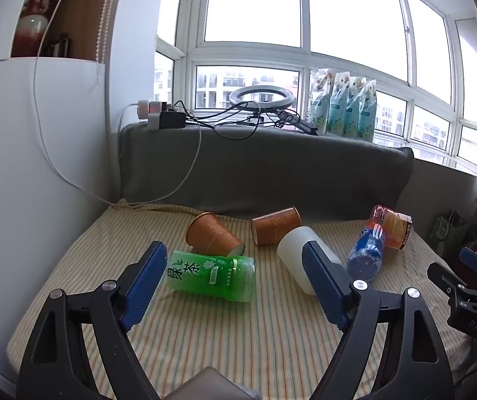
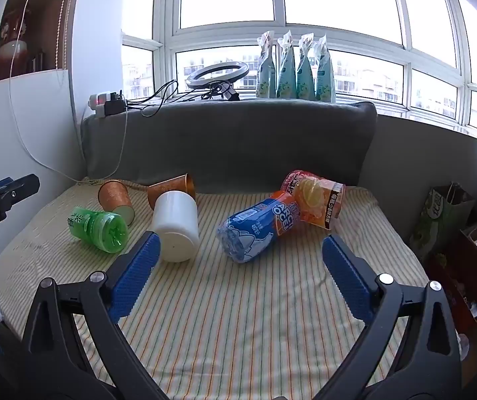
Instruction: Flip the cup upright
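Several cups and bottles lie on their sides on a striped cloth [image 1: 205,333]. A white cup [image 1: 293,243] [image 2: 175,223] lies mid-table. Two brown paper cups [image 1: 212,233] [image 1: 276,225] lie behind it; they also show in the right wrist view [image 2: 115,196] [image 2: 172,185]. A green tea bottle [image 1: 212,275] [image 2: 100,228] lies between my left gripper's fingers, a little ahead. My left gripper [image 1: 235,266] is open and empty. My right gripper [image 2: 240,250] is open and empty, in front of a blue-orange bottle [image 2: 258,226] [image 1: 366,250].
A clear orange-labelled cup [image 1: 393,226] [image 2: 316,200] lies at the back right. A grey cushion [image 2: 232,140] backs the table. A sill holds a ring light [image 2: 217,73], a power strip, cables and several pouches [image 2: 295,70]. A paper bag [image 2: 445,213] and box stand at right.
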`<state>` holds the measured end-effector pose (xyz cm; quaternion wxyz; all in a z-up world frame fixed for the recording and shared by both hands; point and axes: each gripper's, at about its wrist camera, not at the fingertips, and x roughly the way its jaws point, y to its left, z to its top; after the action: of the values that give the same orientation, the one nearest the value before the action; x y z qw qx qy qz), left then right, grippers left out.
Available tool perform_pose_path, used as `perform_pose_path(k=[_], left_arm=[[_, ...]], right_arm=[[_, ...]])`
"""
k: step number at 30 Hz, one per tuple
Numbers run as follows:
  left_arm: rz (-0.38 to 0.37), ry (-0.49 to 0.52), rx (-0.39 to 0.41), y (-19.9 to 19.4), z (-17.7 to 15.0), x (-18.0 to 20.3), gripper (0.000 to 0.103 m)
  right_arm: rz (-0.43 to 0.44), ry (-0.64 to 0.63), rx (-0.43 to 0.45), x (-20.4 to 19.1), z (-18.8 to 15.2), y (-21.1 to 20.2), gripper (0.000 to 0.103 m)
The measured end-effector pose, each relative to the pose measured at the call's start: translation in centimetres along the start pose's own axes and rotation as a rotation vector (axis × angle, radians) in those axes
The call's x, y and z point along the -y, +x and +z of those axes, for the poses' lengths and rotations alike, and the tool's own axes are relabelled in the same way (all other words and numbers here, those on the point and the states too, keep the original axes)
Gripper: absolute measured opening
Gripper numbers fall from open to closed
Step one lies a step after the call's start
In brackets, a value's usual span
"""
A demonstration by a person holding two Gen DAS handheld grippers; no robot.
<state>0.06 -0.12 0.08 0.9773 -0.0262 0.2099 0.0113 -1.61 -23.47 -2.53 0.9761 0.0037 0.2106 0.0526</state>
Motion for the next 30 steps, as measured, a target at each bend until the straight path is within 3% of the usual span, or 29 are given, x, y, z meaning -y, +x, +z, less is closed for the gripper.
perform_pose_path(k=[30], left_arm=[[0.001,-0.001,0.02,-0.61,0.04,-0.17,0.083]], right_arm=[[0.005,0.006,0.001,-0.14,0.34,-0.11,0.1]])
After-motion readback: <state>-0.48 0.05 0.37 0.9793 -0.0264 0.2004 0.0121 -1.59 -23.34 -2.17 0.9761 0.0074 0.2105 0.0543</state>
